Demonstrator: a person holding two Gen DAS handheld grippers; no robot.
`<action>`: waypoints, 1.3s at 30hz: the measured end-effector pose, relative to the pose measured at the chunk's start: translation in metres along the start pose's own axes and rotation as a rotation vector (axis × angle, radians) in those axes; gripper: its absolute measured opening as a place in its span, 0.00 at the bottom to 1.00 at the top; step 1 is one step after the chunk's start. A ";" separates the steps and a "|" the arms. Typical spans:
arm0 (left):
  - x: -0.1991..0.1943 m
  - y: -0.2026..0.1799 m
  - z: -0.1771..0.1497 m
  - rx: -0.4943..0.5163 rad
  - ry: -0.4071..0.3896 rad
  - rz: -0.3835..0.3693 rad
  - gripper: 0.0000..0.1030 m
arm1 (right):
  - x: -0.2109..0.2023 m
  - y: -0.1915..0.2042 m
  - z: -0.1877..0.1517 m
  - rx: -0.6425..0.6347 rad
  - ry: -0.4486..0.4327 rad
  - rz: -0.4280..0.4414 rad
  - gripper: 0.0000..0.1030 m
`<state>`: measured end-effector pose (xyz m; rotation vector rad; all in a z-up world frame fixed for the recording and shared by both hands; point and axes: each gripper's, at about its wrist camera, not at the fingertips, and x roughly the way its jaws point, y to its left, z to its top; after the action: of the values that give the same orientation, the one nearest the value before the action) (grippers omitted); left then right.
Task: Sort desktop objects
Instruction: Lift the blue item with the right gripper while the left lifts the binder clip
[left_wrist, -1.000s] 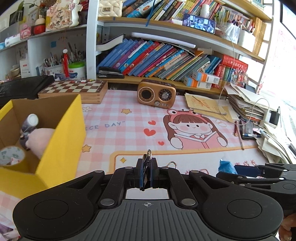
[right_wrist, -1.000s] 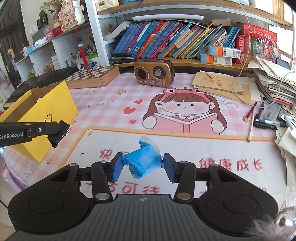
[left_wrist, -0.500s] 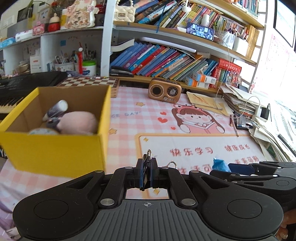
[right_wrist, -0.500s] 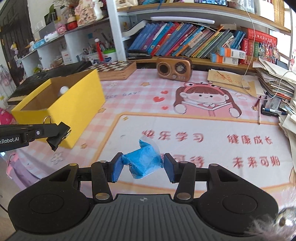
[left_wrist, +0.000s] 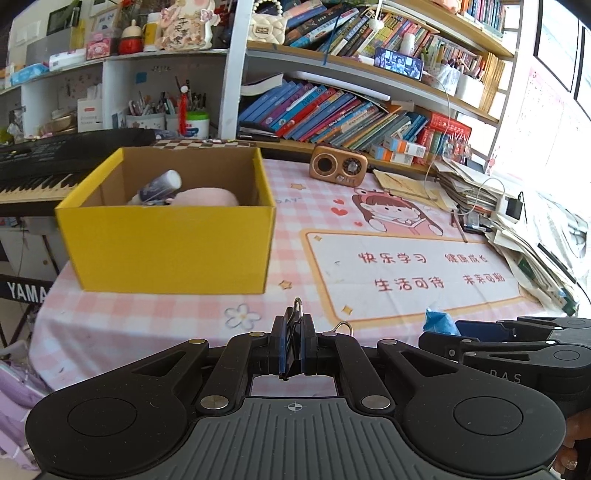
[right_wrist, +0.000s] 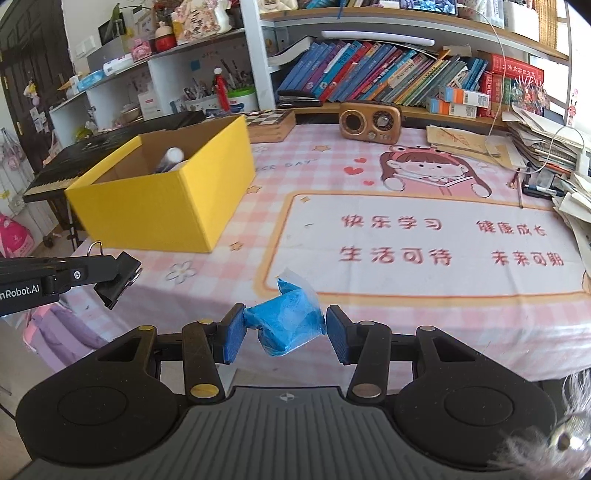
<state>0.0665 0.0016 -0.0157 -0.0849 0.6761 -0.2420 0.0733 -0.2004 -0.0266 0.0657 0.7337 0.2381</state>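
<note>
Bright daylight pours in from the window (left_wrist: 576, 122) on the right, totally blown out to white there in the left wrist view. The tablecloth (right_wrist: 424, 177) is evenly lit with only soft shadows. Both views are pretty sharp, but fisheye bends the shelves (left_wrist: 369, 70) hard, and the 4 corners go black.

In our right gripper (right_wrist: 284, 332) we hold a crumpled blue packet (right_wrist: 286, 321), its pads pressed on both sides, above the near edge of the pink checked table mat (right_wrist: 424, 240). Off to the left, our left gripper (right_wrist: 118, 277) pinches a black binder clip (right_wrist: 120, 282). Behind it the yellow box (right_wrist: 166, 199) stands open, a white-capped tube (right_wrist: 170, 158) inside
</note>
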 end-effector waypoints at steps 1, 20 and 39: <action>-0.004 0.003 -0.002 -0.002 -0.002 0.002 0.05 | -0.002 0.005 -0.002 -0.003 -0.001 0.004 0.43; -0.059 0.061 -0.025 -0.103 -0.066 0.107 0.03 | -0.001 0.082 -0.001 -0.136 -0.009 0.114 0.43; -0.070 0.086 -0.030 -0.184 -0.083 0.183 0.00 | 0.015 0.101 0.003 -0.196 0.025 0.181 0.41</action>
<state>0.0115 0.1023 -0.0101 -0.2072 0.6176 -0.0001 0.0666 -0.0983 -0.0196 -0.0579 0.7265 0.4832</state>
